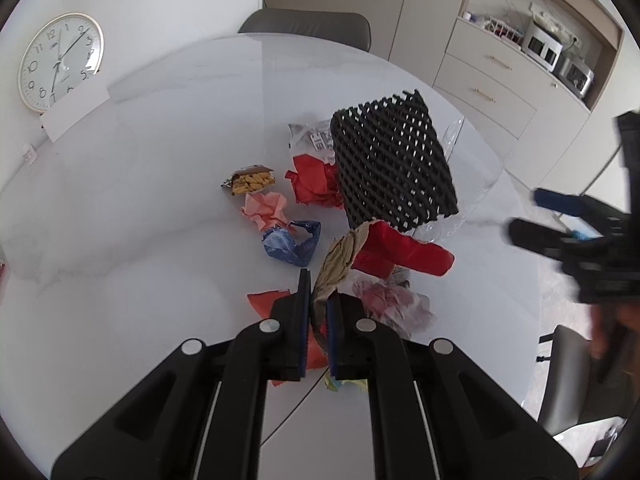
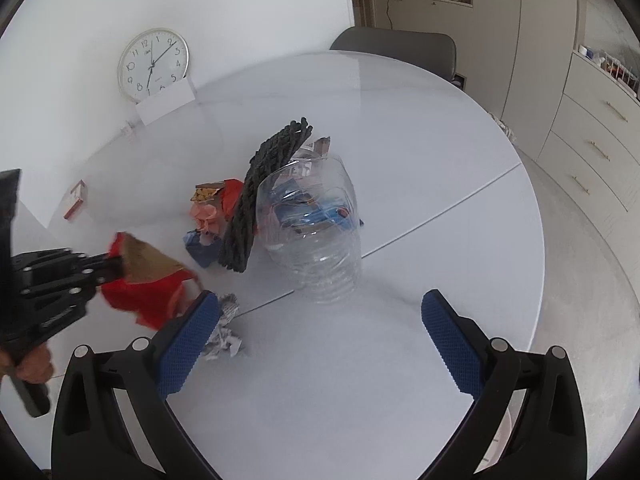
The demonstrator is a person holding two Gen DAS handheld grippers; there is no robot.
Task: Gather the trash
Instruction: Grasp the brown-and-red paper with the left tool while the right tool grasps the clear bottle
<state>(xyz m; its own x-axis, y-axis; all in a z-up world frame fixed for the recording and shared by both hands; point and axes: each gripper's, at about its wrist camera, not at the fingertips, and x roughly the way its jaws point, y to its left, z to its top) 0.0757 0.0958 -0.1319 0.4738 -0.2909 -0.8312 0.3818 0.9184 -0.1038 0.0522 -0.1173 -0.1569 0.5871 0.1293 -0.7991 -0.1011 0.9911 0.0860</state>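
Note:
My left gripper (image 1: 318, 304) is shut on a red and tan wrapper (image 1: 400, 252) and holds it above the white table (image 1: 140, 240); it also shows in the right wrist view (image 2: 148, 276). My right gripper (image 2: 320, 316) is open and empty, just before a clear cut-off plastic bottle (image 2: 316, 232) that holds blue wrappers. A black foam net (image 1: 392, 164) leans against the bottle. Other trash lies beside it: a red crumpled paper (image 1: 316, 184), a pink paper (image 1: 266, 208), a blue wrapper (image 1: 292, 242), a snack packet (image 1: 252, 182) and a crumpled newspaper ball (image 2: 224, 336).
A wall clock (image 2: 153, 65) and a white card (image 2: 166, 106) stand at the table's far left edge. A small red box (image 2: 76, 200) lies at the left. A grey chair (image 2: 396, 50) stands behind the table. Cabinets and drawers (image 2: 592, 148) line the right side.

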